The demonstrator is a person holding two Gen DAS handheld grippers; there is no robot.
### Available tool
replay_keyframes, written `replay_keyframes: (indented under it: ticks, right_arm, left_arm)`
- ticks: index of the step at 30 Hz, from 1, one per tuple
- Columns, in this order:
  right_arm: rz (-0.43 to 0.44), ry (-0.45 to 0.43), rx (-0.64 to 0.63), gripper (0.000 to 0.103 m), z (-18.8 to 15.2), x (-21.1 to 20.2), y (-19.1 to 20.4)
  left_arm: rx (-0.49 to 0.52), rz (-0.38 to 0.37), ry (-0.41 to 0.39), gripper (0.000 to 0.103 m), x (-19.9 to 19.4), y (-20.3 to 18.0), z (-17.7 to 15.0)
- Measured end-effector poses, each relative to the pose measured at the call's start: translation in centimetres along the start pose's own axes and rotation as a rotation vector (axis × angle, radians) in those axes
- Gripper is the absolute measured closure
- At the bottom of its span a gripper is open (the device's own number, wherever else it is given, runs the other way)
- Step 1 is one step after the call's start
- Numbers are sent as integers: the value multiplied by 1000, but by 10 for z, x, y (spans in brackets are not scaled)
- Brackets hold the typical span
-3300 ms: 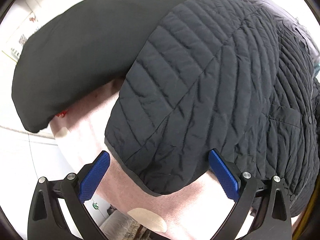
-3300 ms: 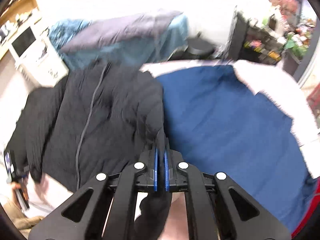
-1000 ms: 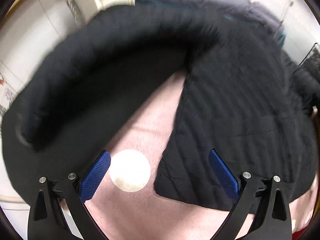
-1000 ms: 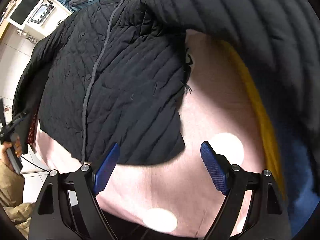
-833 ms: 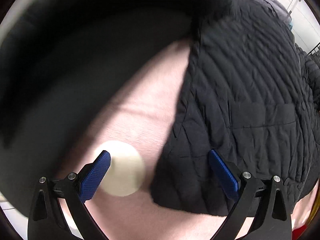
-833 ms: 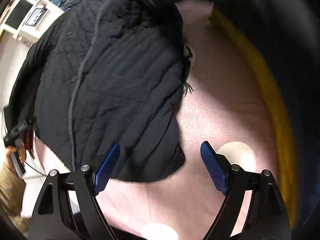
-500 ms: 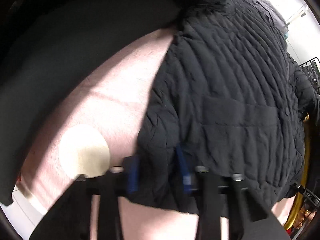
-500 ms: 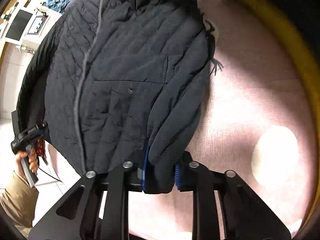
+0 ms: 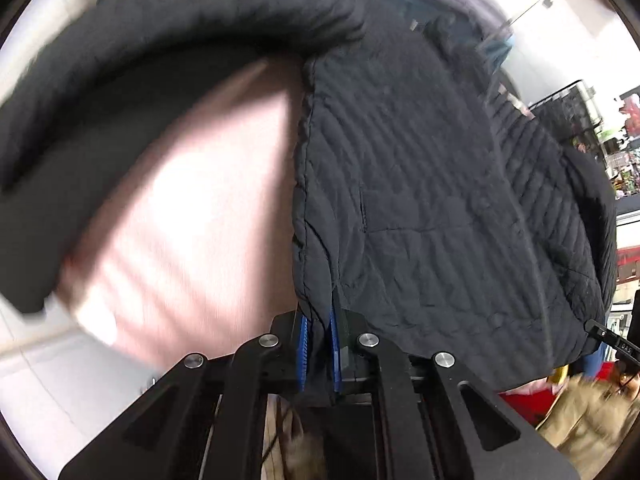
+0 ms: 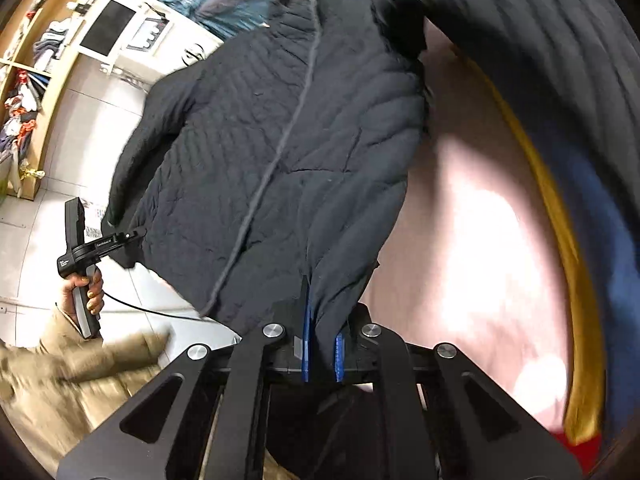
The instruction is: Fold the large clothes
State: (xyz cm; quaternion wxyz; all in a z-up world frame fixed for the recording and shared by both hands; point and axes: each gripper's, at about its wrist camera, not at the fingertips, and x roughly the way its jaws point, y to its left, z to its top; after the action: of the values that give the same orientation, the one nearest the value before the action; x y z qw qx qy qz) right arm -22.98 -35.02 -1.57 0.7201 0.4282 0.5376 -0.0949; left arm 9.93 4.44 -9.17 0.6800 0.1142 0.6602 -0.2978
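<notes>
Jacket (image 9: 420,200): black, quilted, spread over a pink cover (image 9: 192,208).

Left wrist view: left gripper (image 9: 319,354) closed on the jacket's hem at one bottom corner, fabric pinched between the blue pads (image 9: 303,344). One sleeve (image 9: 132,40) arcs across the top left, blurred. Pocket seam visible mid-body.

Right wrist view: right gripper (image 10: 321,354) closed on the opposite bottom corner of the jacket (image 10: 280,140), hem bunched between its blue pads (image 10: 306,340). Grey zipper line (image 10: 272,160) runs down the middle. Pink cover (image 10: 472,248) to the right, edged with a yellow band (image 10: 568,280). Person's hand (image 10: 86,292) holds the other tool's handle at left, beside the jacket's far corner.
</notes>
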Motion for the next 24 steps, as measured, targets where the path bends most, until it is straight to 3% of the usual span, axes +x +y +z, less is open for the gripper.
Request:
replay_keyframes:
  ticks: [4, 7, 11, 13, 15, 17, 21, 23, 24]
  right_arm:
    - [-7, 87, 43, 94, -18, 19, -22]
    - [-54, 116, 60, 94, -17, 43, -26]
    - [-125, 154, 88, 89, -8, 65, -29]
    - [-151, 161, 86, 82, -12, 66, -29]
    - [-198, 164, 78, 64, -17, 61, -35]
    - [-273, 149, 55, 55, -12, 54, -32]
    - [-355, 42, -36, 54, 9, 29, -2]
    - [-361, -3, -80, 52, 21, 22, 14]
    - [-350, -25, -117, 47, 30, 22, 25]
  left_arm:
    - [-54, 30, 118, 94, 34, 11, -34]
    - [-62, 78, 131, 92, 47, 14, -27]
    - [-62, 152, 150, 80, 52, 12, -14]
    - [-36, 177, 117, 74, 44, 8, -4]
    - [-10, 226, 48, 56, 23, -2, 5]
    - [-10, 251, -26, 49, 0, -4, 14]
    - [25, 235, -112, 42, -27, -30, 39]
    - [76, 234, -124, 40, -20, -58, 43]
    - [98, 229, -124, 39, -14, -69, 50]
